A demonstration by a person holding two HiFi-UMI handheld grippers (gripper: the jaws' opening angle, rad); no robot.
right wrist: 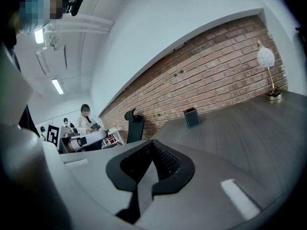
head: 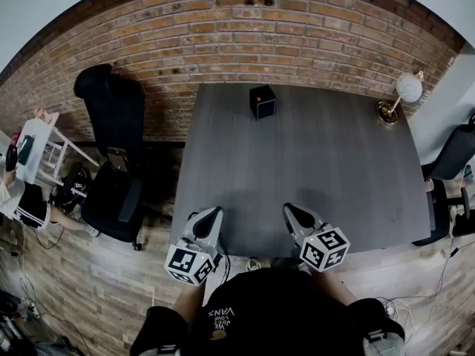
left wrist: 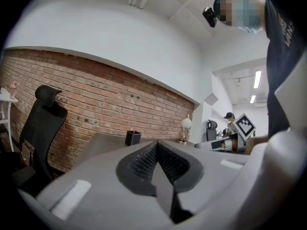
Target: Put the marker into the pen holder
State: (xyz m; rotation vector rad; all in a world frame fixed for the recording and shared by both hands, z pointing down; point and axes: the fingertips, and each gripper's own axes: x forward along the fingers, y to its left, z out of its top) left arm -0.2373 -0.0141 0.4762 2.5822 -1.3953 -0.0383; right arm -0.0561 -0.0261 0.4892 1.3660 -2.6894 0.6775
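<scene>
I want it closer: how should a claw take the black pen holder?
Probably across its flat side walls, coming level from the near edge of the table: the pen holder is a square box standing upright, nothing close beside it.

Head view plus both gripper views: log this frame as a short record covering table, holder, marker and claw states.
table: grey top
pen holder: black, upright, near far edge
marker: none seen lying on table; small red bit at holder's top, unclear
lamp: far right corner
left claw: shut, empty, at near edge
right claw: shut, empty, at near edge
</scene>
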